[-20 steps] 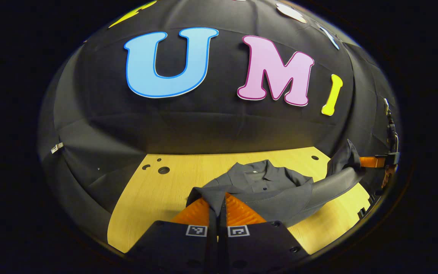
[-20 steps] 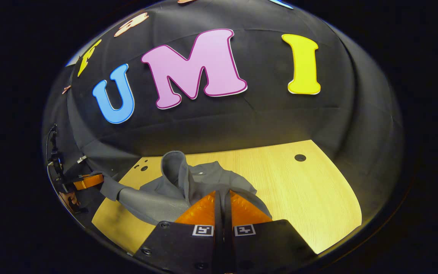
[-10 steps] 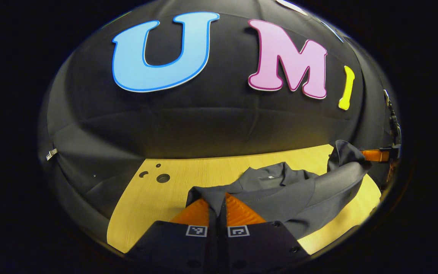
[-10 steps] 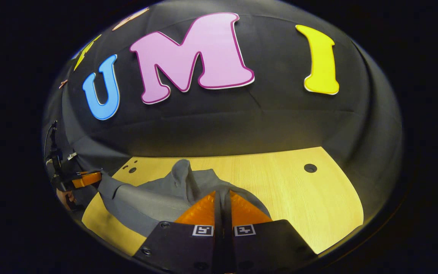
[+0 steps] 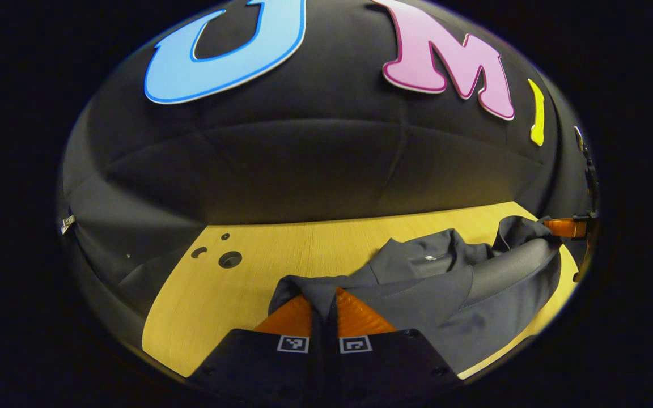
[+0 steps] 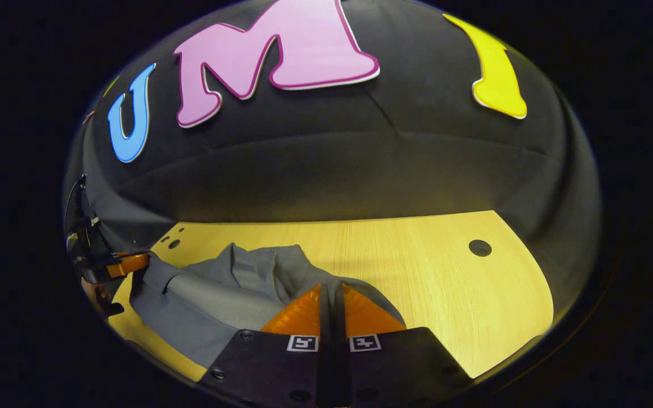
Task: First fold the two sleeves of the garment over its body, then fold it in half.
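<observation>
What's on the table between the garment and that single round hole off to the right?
Nothing: in the right gripper view the wooden table is bare from the garment across to the hole.

Left gripper view: garment (image 5: 434, 294) lies on the table (image 5: 304, 255), spread from 6 o'clock toward 3 o'clock. Left gripper (image 5: 324, 297) at 6 o'clock, fabric edge between its fingers. Right gripper (image 5: 567, 226) at 3 o'clock, at the garment's far corner. Table holes (image 5: 229, 259) at 9 o'clock.

Right gripper view: garment (image 6: 230, 294) from 6 toward 9 o'clock; right gripper (image 6: 332, 294) at 6; left gripper (image 6: 125, 264) at 9; booth wall (image 6: 332, 170) behind the table (image 6: 445, 294).
</observation>
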`<move>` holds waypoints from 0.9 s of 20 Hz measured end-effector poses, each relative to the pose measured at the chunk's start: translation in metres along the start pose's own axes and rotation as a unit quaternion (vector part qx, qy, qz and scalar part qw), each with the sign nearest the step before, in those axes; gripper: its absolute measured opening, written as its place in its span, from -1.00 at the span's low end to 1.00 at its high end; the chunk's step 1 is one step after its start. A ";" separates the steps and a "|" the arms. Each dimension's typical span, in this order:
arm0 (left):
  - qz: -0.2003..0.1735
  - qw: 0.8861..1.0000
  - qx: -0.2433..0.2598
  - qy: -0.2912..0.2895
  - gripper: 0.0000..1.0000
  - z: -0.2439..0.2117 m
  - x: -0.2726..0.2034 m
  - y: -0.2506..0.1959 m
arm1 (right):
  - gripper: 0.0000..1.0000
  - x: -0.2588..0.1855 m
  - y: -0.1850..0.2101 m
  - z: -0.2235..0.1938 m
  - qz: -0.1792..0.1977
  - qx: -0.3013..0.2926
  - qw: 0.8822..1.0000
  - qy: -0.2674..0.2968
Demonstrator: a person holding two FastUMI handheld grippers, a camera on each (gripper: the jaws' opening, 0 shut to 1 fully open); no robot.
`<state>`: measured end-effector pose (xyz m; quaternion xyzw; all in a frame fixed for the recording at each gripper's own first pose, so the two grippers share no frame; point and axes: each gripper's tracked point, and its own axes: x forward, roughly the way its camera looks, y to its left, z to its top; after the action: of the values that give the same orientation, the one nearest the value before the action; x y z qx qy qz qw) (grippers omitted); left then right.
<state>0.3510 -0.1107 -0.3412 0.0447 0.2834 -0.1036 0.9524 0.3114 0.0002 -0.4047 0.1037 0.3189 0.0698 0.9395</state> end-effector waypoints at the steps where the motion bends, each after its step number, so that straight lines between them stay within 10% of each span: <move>1: 0.001 1.000 0.001 0.006 -0.89 -0.005 0.008 0.000 | -0.90 0.008 -0.002 -0.006 -0.002 -0.003 1.000 0.006; 18: 0.000 0.997 -0.004 0.073 -0.75 -0.063 0.060 -0.003 | -0.80 0.069 -0.014 -0.071 -0.022 -0.034 0.997 0.070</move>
<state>0.3659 -0.1145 -0.4269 0.0484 0.3523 -0.0987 0.9294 0.3227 0.0109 -0.5034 0.0599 0.3838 0.0668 0.9190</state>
